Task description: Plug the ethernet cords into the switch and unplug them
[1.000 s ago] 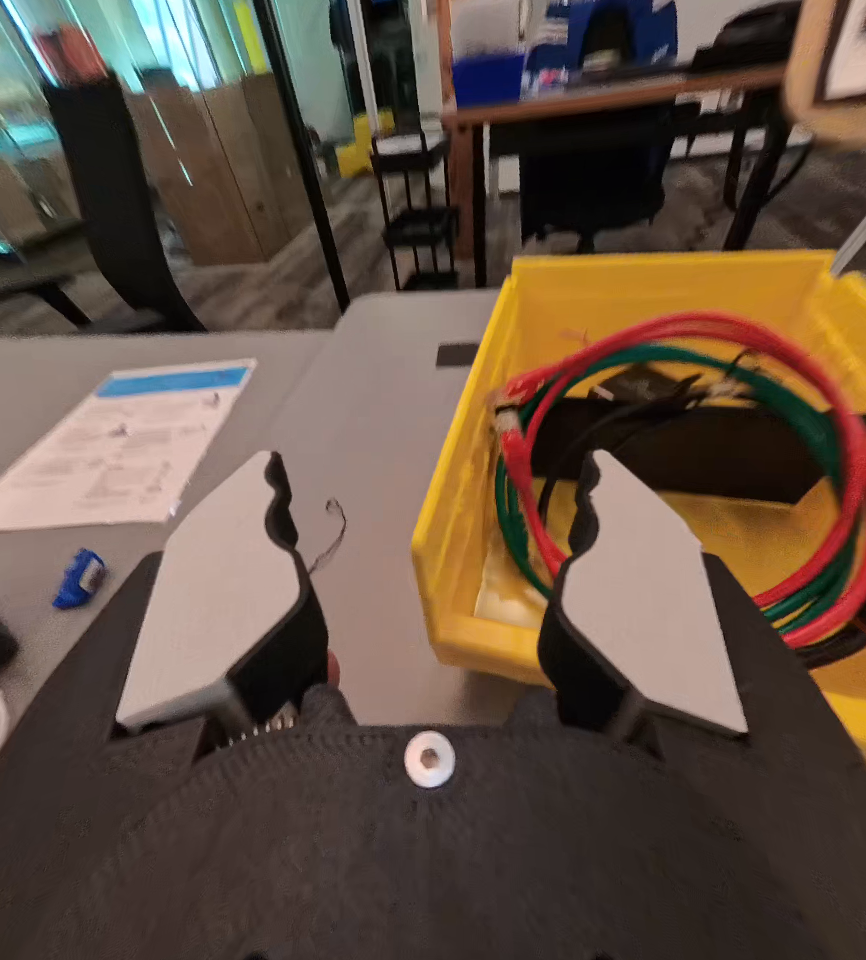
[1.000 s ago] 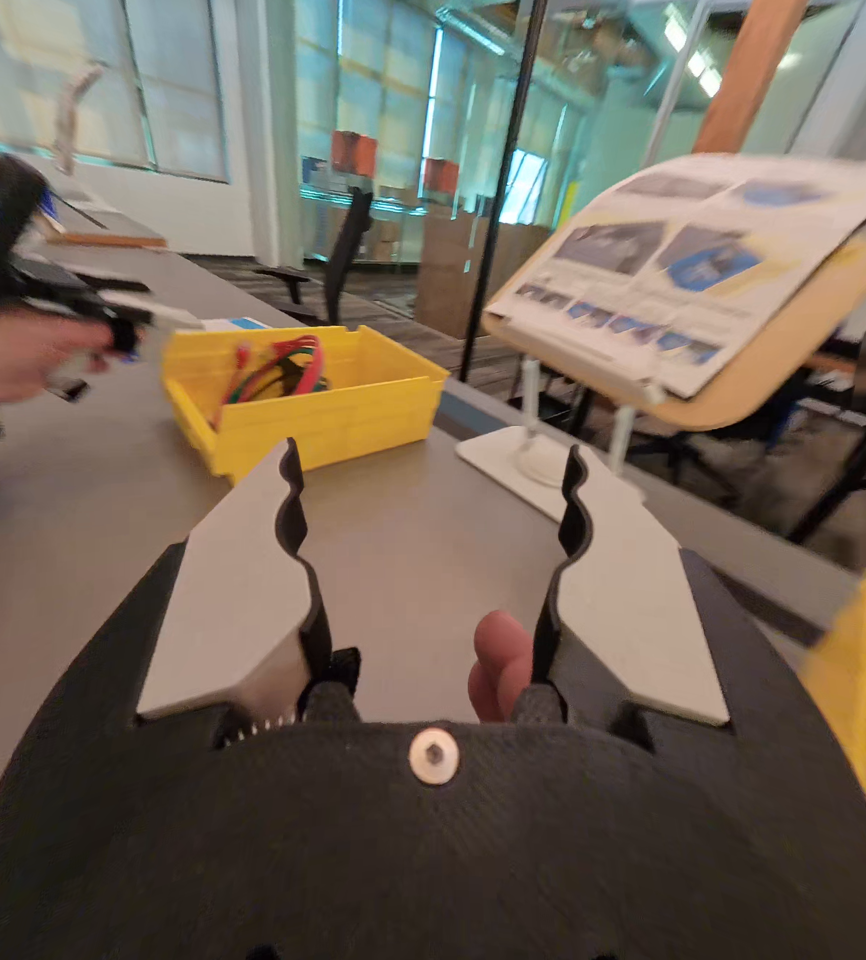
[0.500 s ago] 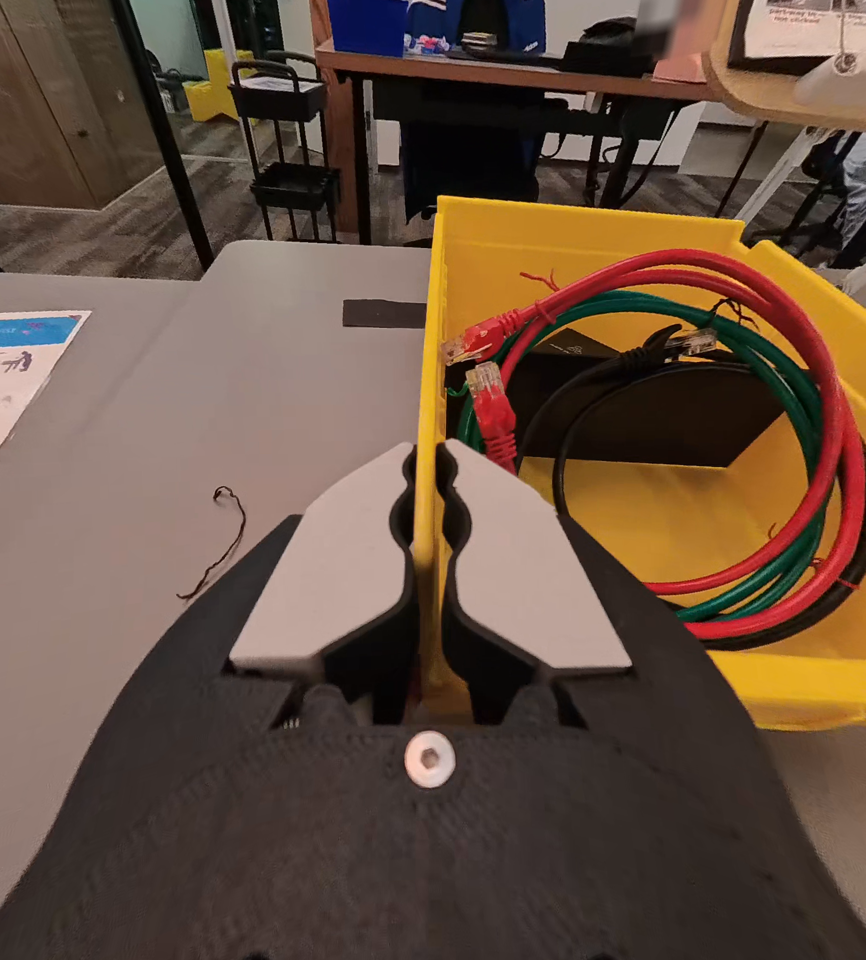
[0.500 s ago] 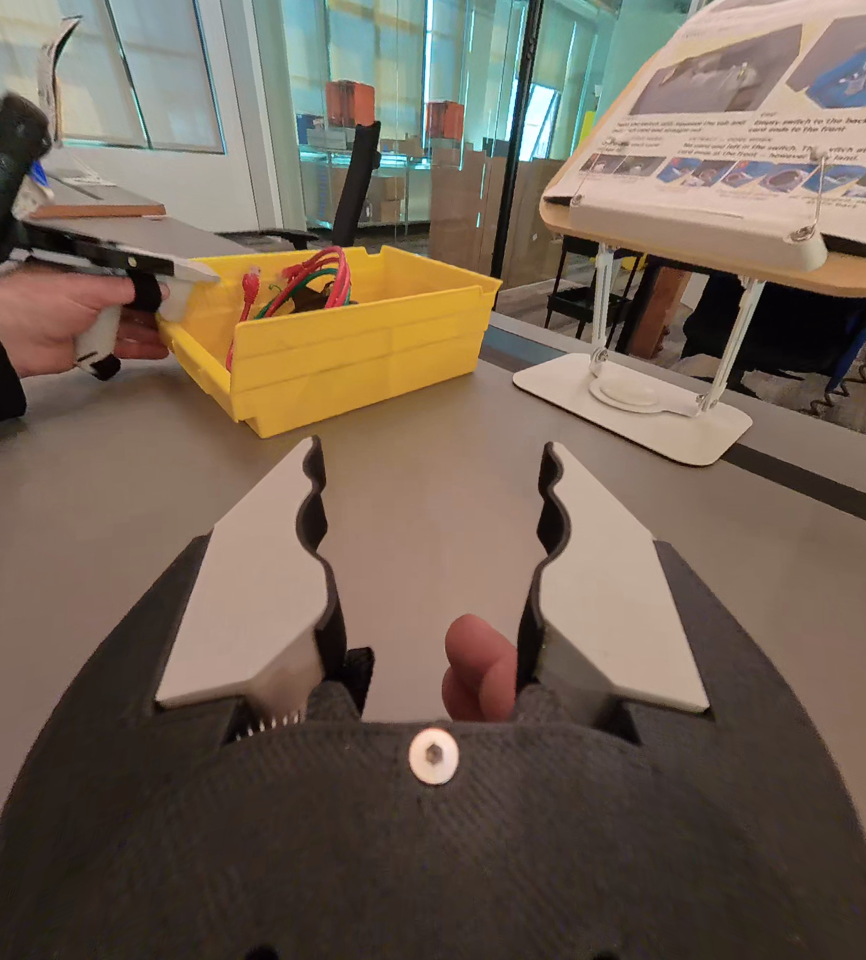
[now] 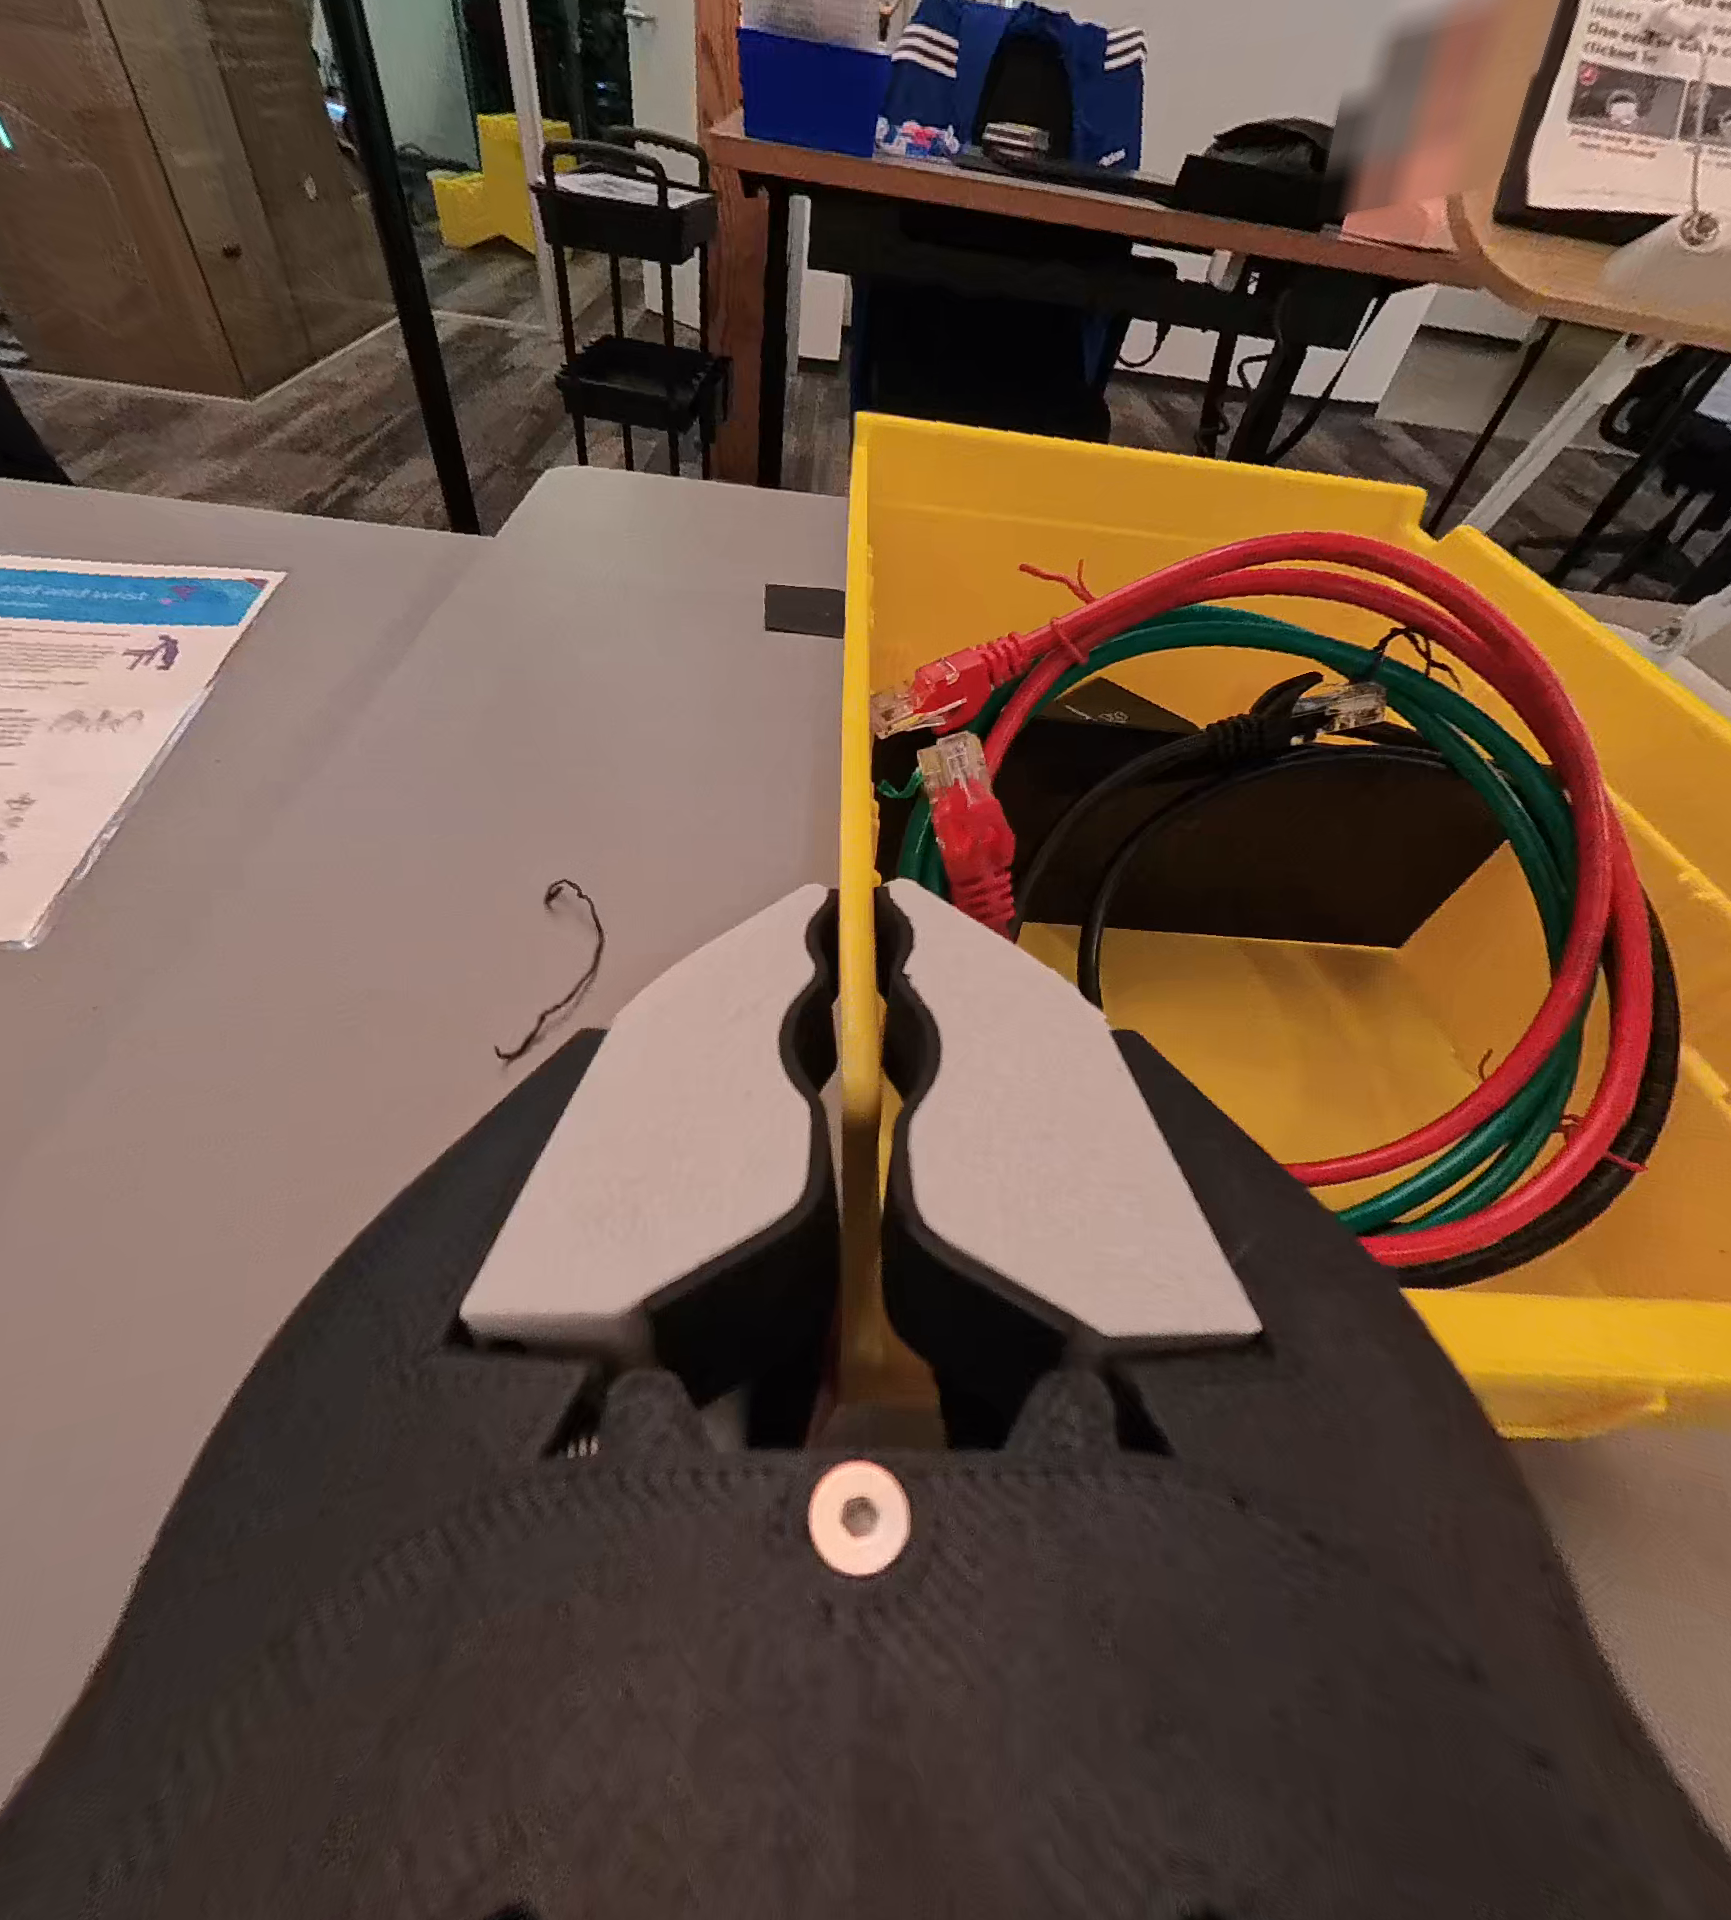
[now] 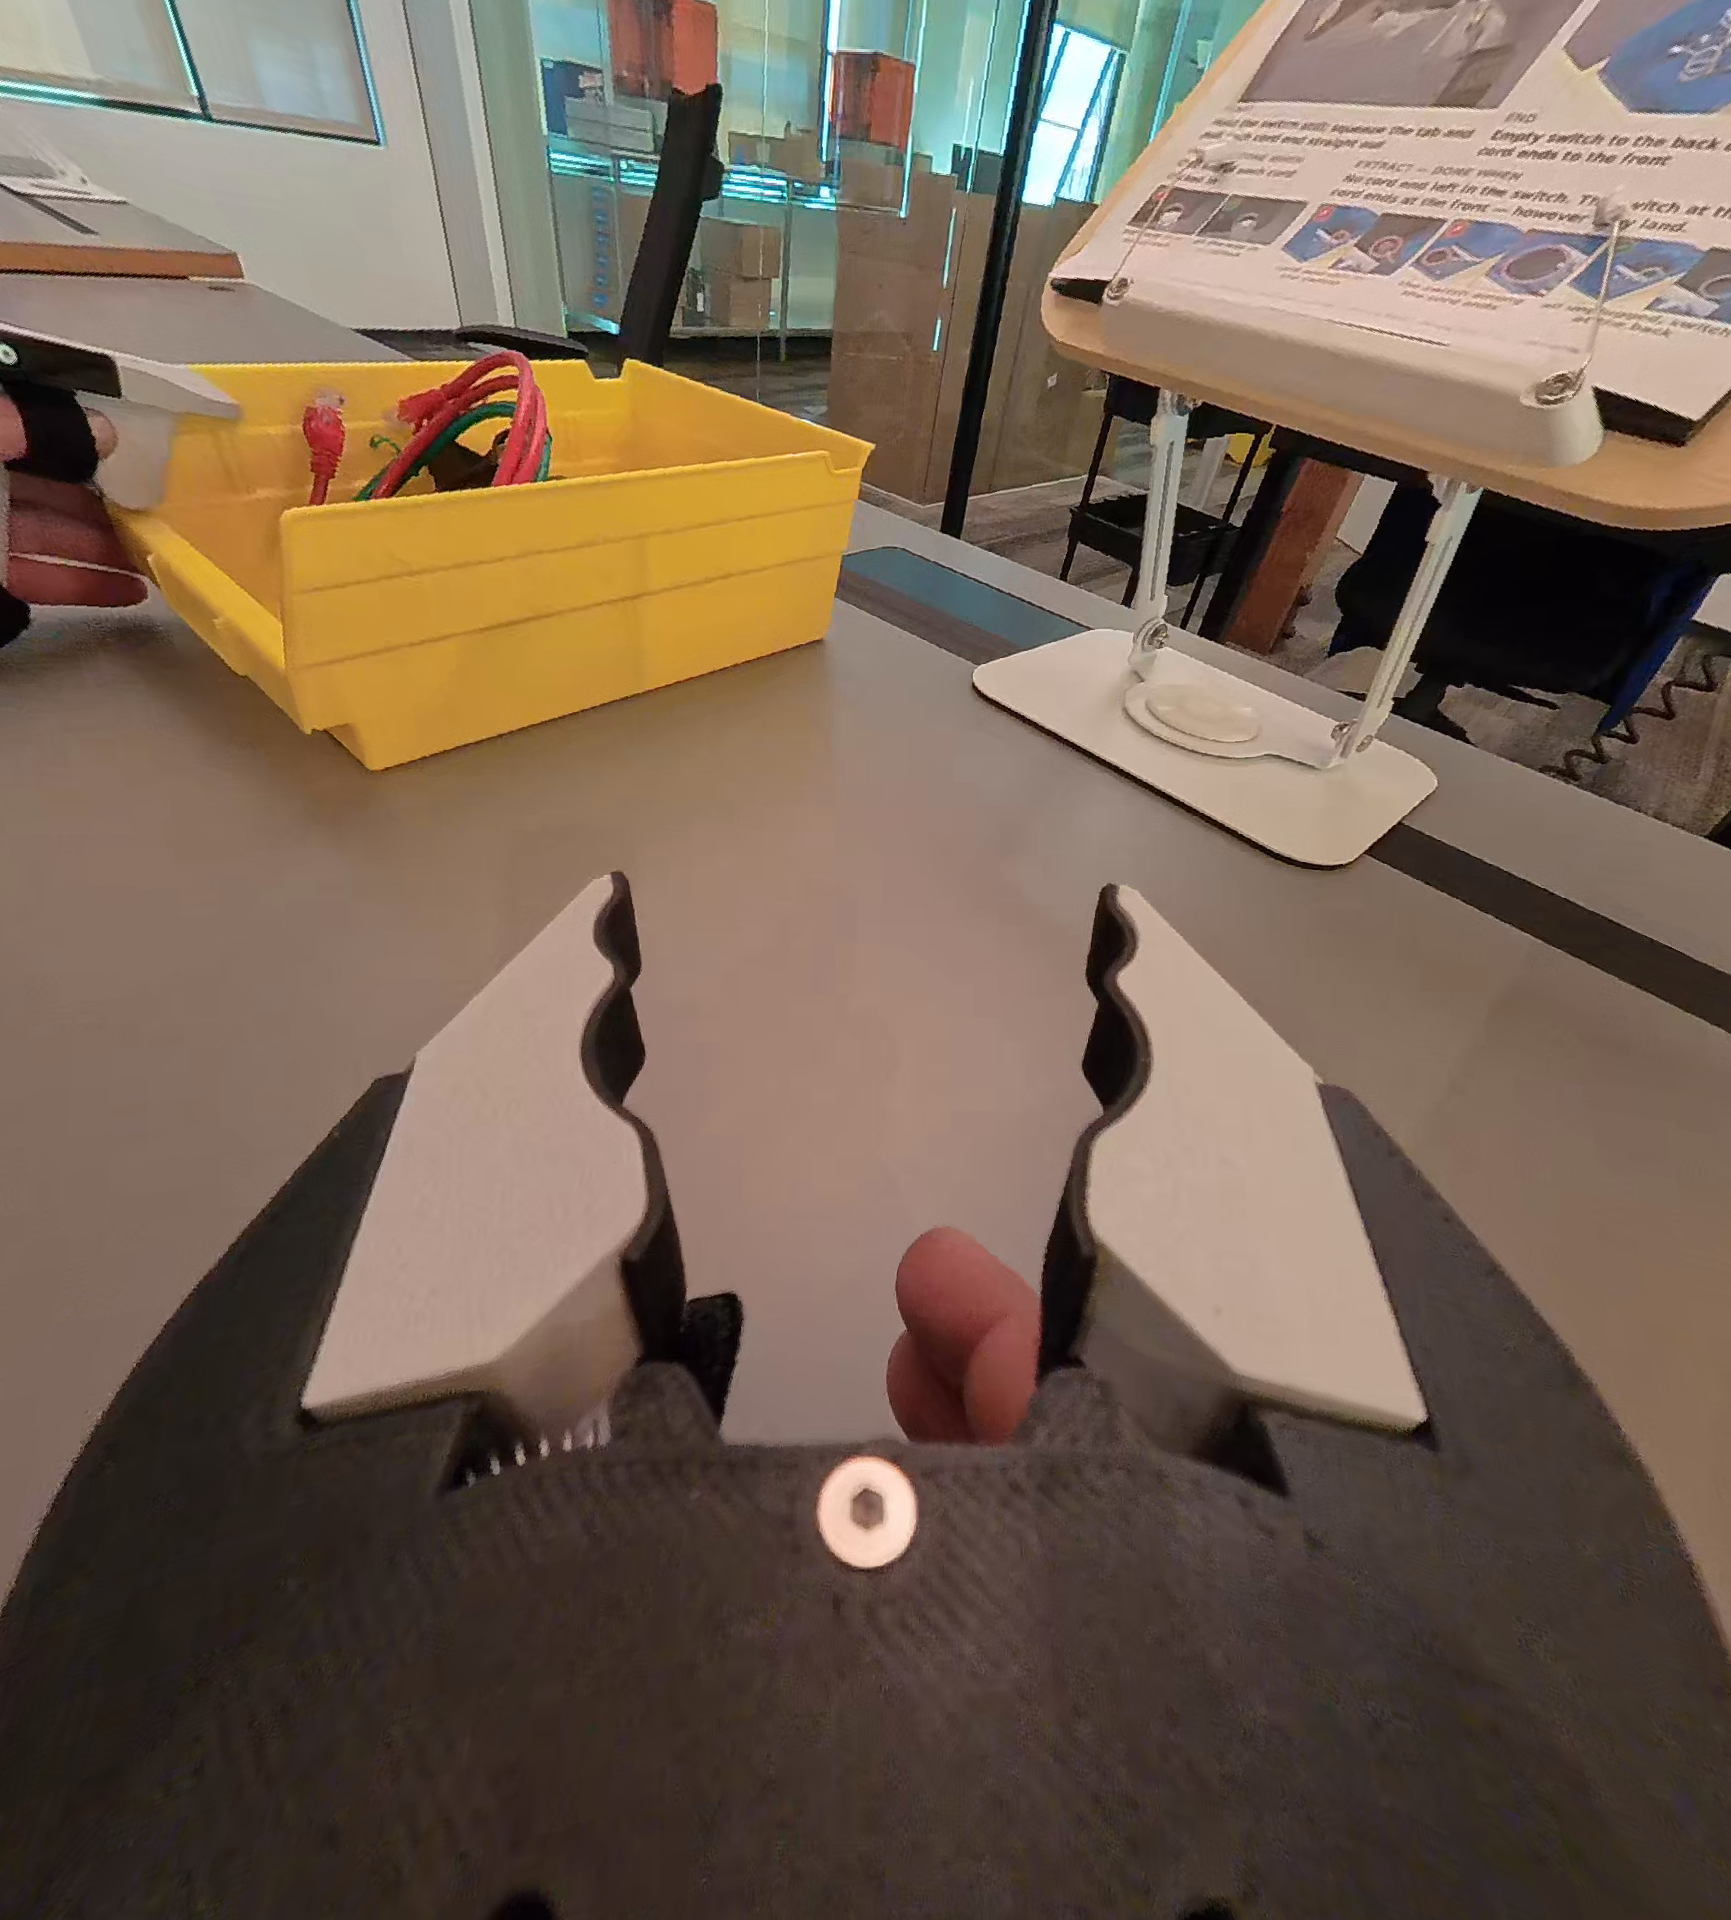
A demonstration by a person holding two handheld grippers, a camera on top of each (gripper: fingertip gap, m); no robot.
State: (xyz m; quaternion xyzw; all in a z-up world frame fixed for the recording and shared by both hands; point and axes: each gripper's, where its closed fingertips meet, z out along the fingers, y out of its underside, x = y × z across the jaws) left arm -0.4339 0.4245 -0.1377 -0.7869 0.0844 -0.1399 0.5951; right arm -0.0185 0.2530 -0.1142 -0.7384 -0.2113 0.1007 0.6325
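A yellow bin (image 5: 1131, 509) stands on the grey table and holds coiled ethernet cords: a red cord (image 5: 1599, 935), a green cord (image 5: 1526, 821) and a black cord (image 5: 1110, 862), over a flat black switch (image 5: 1256, 862). My left gripper (image 5: 858, 914) is shut on the bin's left wall. The bin (image 6: 549, 582) also shows at the far left of the right wrist view, with the left gripper (image 6: 175, 400) clamped on its near corner. My right gripper (image 6: 861, 904) is open and empty above bare table, well to the right of the bin.
A laminated sheet (image 5: 40, 727) lies at the left on the table (image 5: 425, 831), with a loose black thread (image 5: 560, 966) beside it. A white stand (image 6: 1214, 727) bearing an instruction board (image 6: 1463, 260) is to the right of the bin. Chairs and desks lie beyond the table edge. Spacing between my two grippers at the tips: around 45 cm.
The left gripper went from open beside the bin to shut on its left wall. The right wrist view shows the bin now nearer and turned. The right gripper stayed open.
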